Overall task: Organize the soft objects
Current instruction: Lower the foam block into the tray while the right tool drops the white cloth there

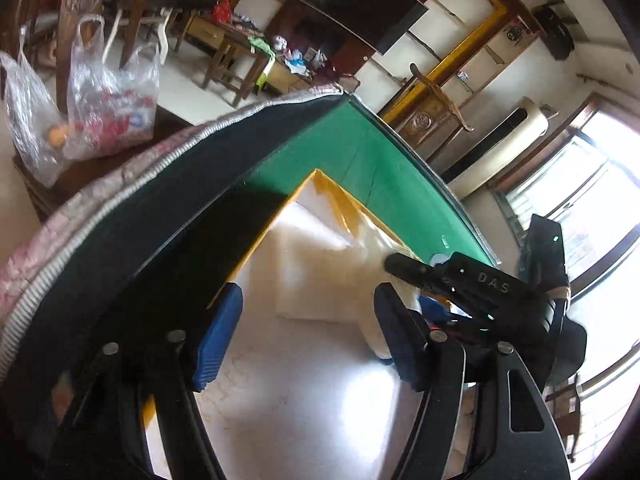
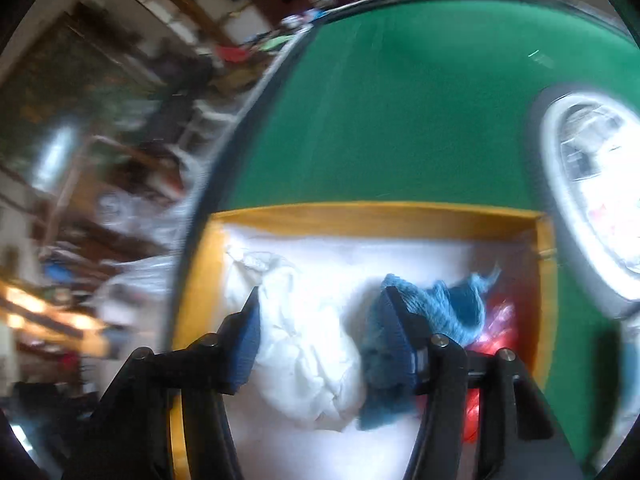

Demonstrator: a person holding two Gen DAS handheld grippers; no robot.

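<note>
A yellow-walled box (image 2: 376,216) with a white inside stands on the green table (image 2: 400,112). In it lie a crumpled white cloth (image 2: 308,356), a blue knitted cloth (image 2: 444,308) and a red-pink soft item (image 2: 500,328). My right gripper (image 2: 324,340) is open above the box, its pads on either side of the white cloth, not closed on it. My left gripper (image 1: 308,336) is open and empty over the box's white floor (image 1: 320,264). The right gripper's black body (image 1: 472,280) shows in the left wrist view, over the box's far side.
A round white container (image 2: 596,196) stands on the table to the right of the box. A pink patterned cloth (image 1: 60,220) hangs along the table's edge. Plastic bags (image 1: 108,96) sit on a low stand beyond it. Wooden chairs and furniture stand further off.
</note>
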